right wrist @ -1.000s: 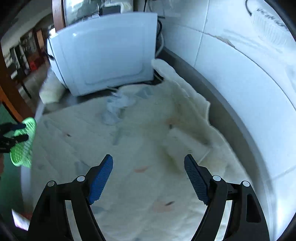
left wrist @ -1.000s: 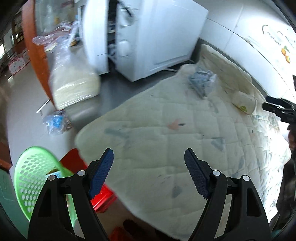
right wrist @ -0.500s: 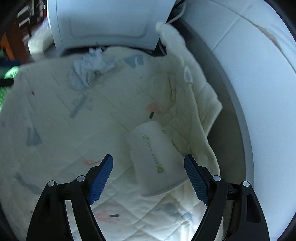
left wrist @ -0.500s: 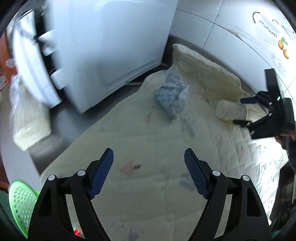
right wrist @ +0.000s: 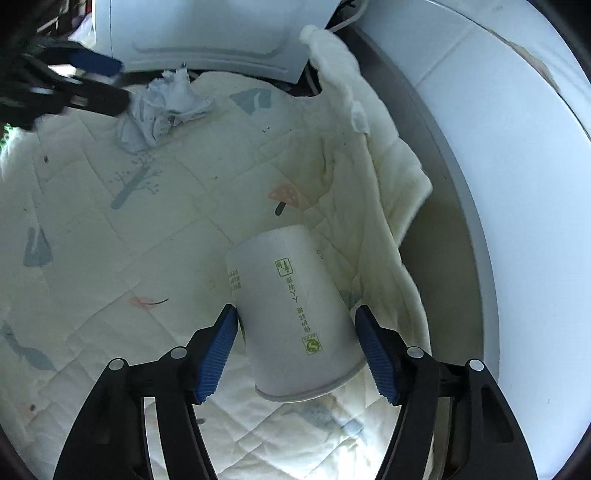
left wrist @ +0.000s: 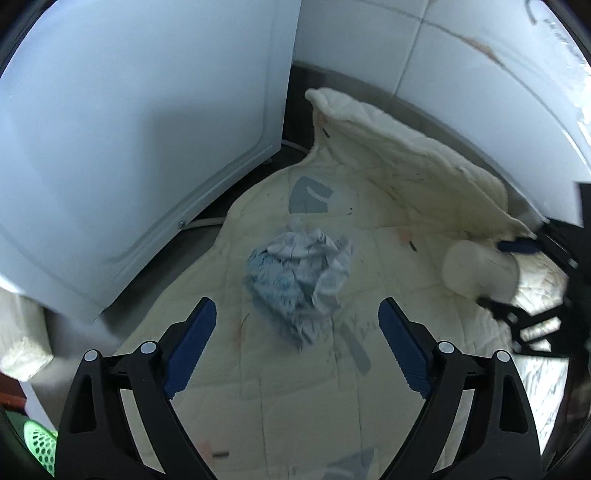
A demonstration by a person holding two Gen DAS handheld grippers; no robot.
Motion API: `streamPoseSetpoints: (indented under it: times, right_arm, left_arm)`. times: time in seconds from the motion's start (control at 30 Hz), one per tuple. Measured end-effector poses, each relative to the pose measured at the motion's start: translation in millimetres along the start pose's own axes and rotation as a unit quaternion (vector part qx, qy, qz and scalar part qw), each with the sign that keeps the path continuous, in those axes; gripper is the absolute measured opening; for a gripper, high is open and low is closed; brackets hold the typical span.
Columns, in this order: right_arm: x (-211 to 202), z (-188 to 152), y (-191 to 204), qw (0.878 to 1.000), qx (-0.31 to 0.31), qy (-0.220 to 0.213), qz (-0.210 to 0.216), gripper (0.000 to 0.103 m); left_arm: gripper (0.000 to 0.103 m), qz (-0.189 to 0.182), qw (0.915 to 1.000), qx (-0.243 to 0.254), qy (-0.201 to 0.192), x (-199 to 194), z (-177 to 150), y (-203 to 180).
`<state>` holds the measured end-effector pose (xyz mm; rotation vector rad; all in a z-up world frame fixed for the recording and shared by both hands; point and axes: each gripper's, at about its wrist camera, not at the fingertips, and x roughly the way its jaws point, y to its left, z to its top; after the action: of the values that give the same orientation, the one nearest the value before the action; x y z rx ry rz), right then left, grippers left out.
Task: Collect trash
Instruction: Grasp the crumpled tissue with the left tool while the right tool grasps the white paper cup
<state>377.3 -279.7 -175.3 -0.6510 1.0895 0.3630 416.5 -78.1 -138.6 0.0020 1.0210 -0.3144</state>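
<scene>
A crumpled blue-white paper wad (left wrist: 295, 273) lies on a cream quilt (left wrist: 295, 398) on the floor. My left gripper (left wrist: 295, 306) hovers just short of it, jaws opening wide, nothing between them. A white paper cup (right wrist: 291, 317) lies on its side on the quilt (right wrist: 110, 280) near the folded edge. My right gripper (right wrist: 295, 332) straddles it with jaws closing, and both blue pads meet the cup's sides. The left wrist view shows the cup (left wrist: 476, 266) inside the right gripper (left wrist: 506, 277). The right wrist view shows the wad (right wrist: 162, 107) beside the left gripper (right wrist: 110, 81).
A white appliance (left wrist: 147, 110) stands close behind the wad, also visible as the appliance (right wrist: 221, 33) in the right view. A tiled wall (right wrist: 517, 184) curves along the quilt's right side. A green basket (left wrist: 37, 446) and a pale sack (left wrist: 18, 332) sit at the left.
The left gripper swept from the basket side across the quilt to the paper wad and widened. The right gripper dropped over the cup, rolled, and its jaws narrowed onto it.
</scene>
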Motion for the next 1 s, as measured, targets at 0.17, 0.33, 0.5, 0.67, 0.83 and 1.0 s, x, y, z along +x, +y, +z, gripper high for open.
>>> streamPoseSetpoints:
  times: [0.17,0.33,0.5,0.67,0.83,1.0]
  right_arm:
    - [-16,-15,-2,0.999,0.029,-0.015,0.021,0.060]
    - [-31,-24,4,0.998,0.041,-0.028,0.039,0.057]
    - [-51,-34,20,0.995,0.058,-0.040,0.064,0.056]
    - [-58,-30,39,0.992,0.072,-0.051,0.091,0.053]
    - [-66,-28,54,0.988,0.089,-0.067,0.109,0.027]
    - [-63,-23,58,0.987,0.096,-0.063,0.114,0.037]
  left_arm:
    - [0.088,0.011,0.9997,-0.015,0.016,26,10,5]
    - [0.073,0.008,0.9996,-0.011,0.024,41,11,3]
    - [0.050,0.006,0.9996,-0.015,0.021,42,6,6]
    - [0.042,0.002,0.9997,-0.023,0.009,20,-6,13]
    - [0.040,0.003,0.9995,-0.029,-0.012,-17,-26,21]
    - [0.039,0.003,0.9992,-0.034,-0.019,-38,-43,30]
